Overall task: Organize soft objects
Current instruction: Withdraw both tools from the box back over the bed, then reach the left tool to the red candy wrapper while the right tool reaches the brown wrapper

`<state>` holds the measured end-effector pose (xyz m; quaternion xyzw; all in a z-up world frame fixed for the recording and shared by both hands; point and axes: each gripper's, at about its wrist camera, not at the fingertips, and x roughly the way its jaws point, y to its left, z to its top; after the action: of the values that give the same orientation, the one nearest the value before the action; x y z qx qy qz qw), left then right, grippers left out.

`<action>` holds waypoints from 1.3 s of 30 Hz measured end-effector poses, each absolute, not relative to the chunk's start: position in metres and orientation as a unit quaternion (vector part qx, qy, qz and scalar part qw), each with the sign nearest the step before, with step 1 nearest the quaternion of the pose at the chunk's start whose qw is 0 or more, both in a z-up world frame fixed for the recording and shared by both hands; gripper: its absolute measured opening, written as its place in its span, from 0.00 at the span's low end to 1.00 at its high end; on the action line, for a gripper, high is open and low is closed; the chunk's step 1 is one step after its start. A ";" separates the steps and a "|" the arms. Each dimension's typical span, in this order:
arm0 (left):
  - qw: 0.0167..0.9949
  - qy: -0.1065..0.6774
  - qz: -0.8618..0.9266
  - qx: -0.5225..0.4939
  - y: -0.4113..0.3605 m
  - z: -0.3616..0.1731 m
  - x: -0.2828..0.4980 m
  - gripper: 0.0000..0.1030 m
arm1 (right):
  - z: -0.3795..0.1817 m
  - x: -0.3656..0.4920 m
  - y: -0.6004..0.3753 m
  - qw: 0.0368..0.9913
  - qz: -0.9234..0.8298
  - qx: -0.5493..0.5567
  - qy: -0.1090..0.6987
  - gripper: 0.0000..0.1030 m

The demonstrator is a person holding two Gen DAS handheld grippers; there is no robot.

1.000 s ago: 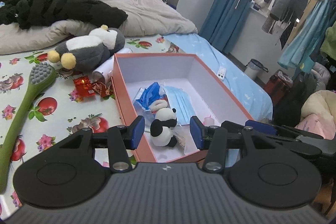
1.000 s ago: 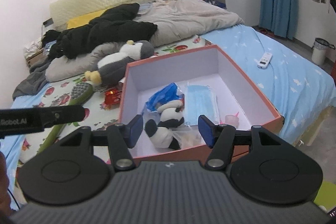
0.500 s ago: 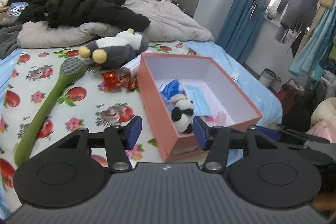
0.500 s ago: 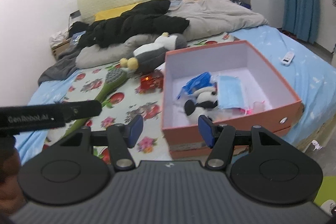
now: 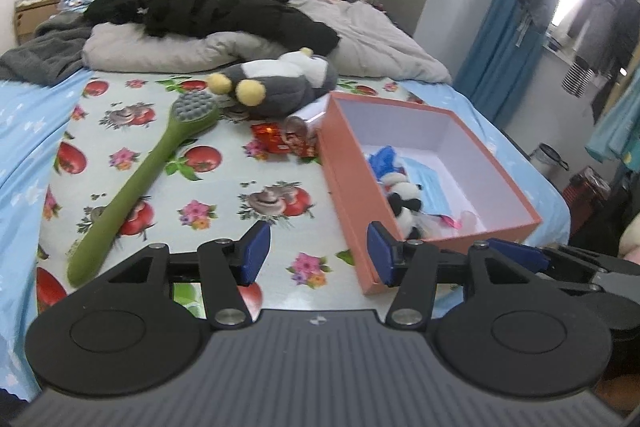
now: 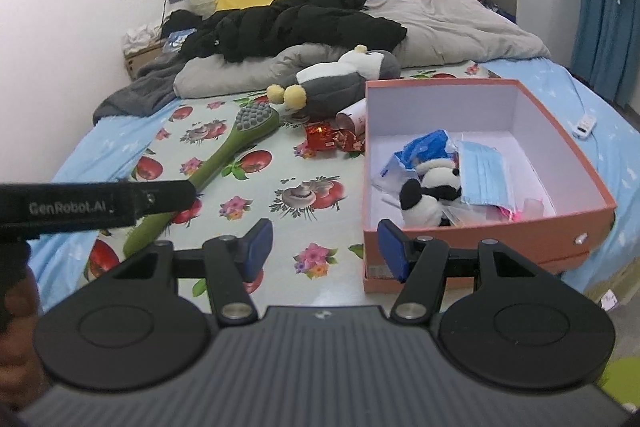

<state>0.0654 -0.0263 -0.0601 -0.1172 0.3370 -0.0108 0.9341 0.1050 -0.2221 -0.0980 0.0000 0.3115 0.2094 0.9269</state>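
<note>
An orange box [image 5: 348, 183] [image 6: 472, 239] with a white inside stands on the bed. In it lie a small panda plush [image 5: 404, 203] [image 6: 428, 195], a blue face mask [image 6: 484, 171] and a blue packet [image 6: 424, 147]. A grey and white penguin plush [image 5: 280, 87] [image 6: 340, 79] lies on the bed behind the box. My left gripper [image 5: 318, 255] is open and empty, above the bed just left of the box's near corner. My right gripper [image 6: 324, 245] is open and empty, near the box's front left corner.
A long green brush [image 5: 148, 175] [image 6: 224, 159] lies on the flowered sheet at the left. Red wrappers [image 5: 280, 143] [image 6: 332, 139] lie beside the box. A black jacket [image 5: 208, 7] and grey duvet [image 6: 452, 23] are piled at the head. A white remote [image 6: 584, 125] lies at right.
Both grippers have pulled back and to the left from over the box, staying open and empty. The box and the panda now sit to the right of the fingers.
</note>
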 end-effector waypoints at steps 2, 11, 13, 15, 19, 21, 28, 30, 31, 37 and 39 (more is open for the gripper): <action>0.933 0.338 -0.004 -0.127 -0.015 -0.064 0.071 0.58 | -0.100 0.111 -0.214 0.927 0.213 -0.006 0.309 0.59; 0.923 0.345 0.012 -0.170 0.030 -0.088 0.120 0.58 | -0.120 0.154 -0.162 0.925 0.230 -0.046 0.299 0.58; 0.921 0.348 0.016 -0.178 0.041 -0.095 0.136 0.58 | -0.128 0.167 -0.150 0.925 0.227 -0.057 0.299 0.58; 0.918 0.351 0.016 -0.187 0.051 -0.102 0.154 0.58 | -0.137 0.181 -0.138 0.926 0.222 -0.067 0.298 0.58; 0.910 0.358 0.009 -0.207 0.071 -0.119 0.197 0.58 | -0.155 0.210 -0.115 0.931 0.200 -0.092 0.291 0.53; 0.906 0.363 0.003 -0.217 0.079 -0.131 0.219 0.57 | -0.166 0.226 -0.105 0.935 0.181 -0.109 0.284 0.50; 0.881 0.396 -0.027 -0.257 0.098 -0.187 0.296 0.54 | -0.205 0.280 -0.078 0.937 0.138 -0.144 0.287 0.35; 0.877 0.402 -0.032 -0.260 0.101 -0.199 0.314 0.52 | -0.217 0.293 -0.071 0.935 0.129 -0.159 0.288 0.31; 0.876 0.405 -0.036 -0.261 0.102 -0.205 0.325 0.52 | -0.223 0.298 -0.068 0.935 0.127 -0.162 0.290 0.29; 0.860 0.423 -0.049 -0.281 0.115 -0.236 0.376 0.44 | -0.250 0.333 -0.054 0.935 0.093 -0.187 0.285 0.24; 0.854 0.425 -0.057 -0.295 0.119 -0.244 0.393 0.44 | -0.258 0.344 -0.052 0.936 0.078 -0.193 0.284 0.21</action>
<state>0.3925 0.1190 -0.2438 -0.2955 0.4253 -0.0570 0.8535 0.3444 -0.0517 -0.2584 -0.1934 0.2837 0.0782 0.9360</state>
